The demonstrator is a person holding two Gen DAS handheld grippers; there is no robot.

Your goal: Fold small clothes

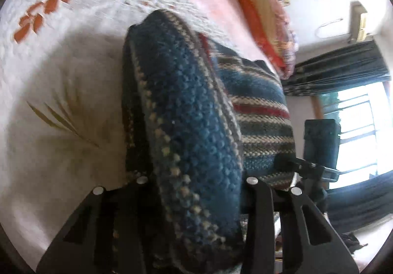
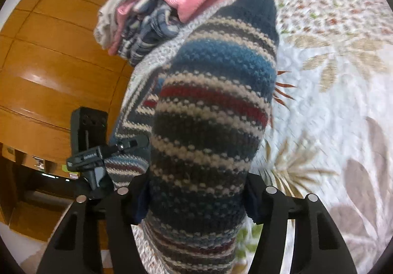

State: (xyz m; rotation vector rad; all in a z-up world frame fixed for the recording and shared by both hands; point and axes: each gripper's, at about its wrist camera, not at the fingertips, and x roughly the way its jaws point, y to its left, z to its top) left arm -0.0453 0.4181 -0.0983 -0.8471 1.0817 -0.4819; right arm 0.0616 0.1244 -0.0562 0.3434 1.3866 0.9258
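Two tongs, one garment: your left tongs (image 1: pixel 196 183) clamp the blue edge of the striped knit sweater (image 1: pixel 260 111), raised above the floral bedspread (image 1: pixel 61 72). Your right tongs (image 2: pixel 196 193) are closed on the same sweater's striped fold (image 2: pixel 211 111). Pile of pink and plaid clothes (image 2: pixel 147 3) lies beyond it on the bed. Wooden wardrobe (image 2: pixel 49 65) at the left of the right view.
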